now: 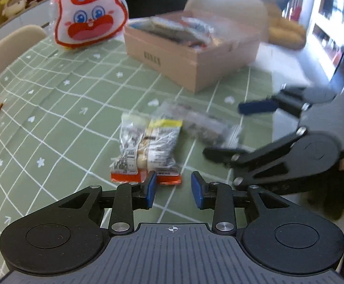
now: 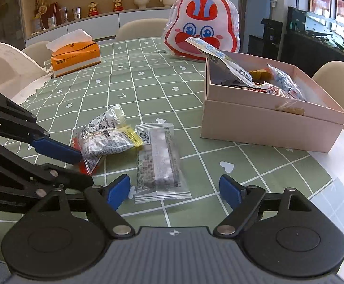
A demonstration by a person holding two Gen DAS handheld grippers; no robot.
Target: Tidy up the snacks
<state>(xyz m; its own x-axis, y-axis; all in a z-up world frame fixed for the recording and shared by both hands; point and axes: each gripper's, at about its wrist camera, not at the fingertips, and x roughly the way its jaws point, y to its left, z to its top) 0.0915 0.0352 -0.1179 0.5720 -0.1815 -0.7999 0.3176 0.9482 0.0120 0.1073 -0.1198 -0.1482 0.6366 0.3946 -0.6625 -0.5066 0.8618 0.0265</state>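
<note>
Two small snack packets [image 1: 145, 146] with orange-red ends lie together on the green checked cloth, just ahead of my left gripper [image 1: 173, 189], which is open and empty. They also show in the right wrist view [image 2: 105, 139]. A long silver snack packet [image 2: 158, 163] lies beside them, straight ahead of my right gripper [image 2: 174, 190], which is open and empty with the packet's near end between its fingers. It shows blurred in the left wrist view [image 1: 202, 123]. A pink cardboard box [image 2: 266, 123] holds several snack packets; it also shows in the left wrist view [image 1: 190, 54].
A rabbit-face bag [image 2: 202, 23] stands behind the box, also in the left wrist view [image 1: 89, 11]. An orange tissue box [image 2: 75, 56] sits at the far left of the table [image 2: 254, 172]. Chairs ring the table. The right gripper [image 1: 224, 130] reaches in from the right.
</note>
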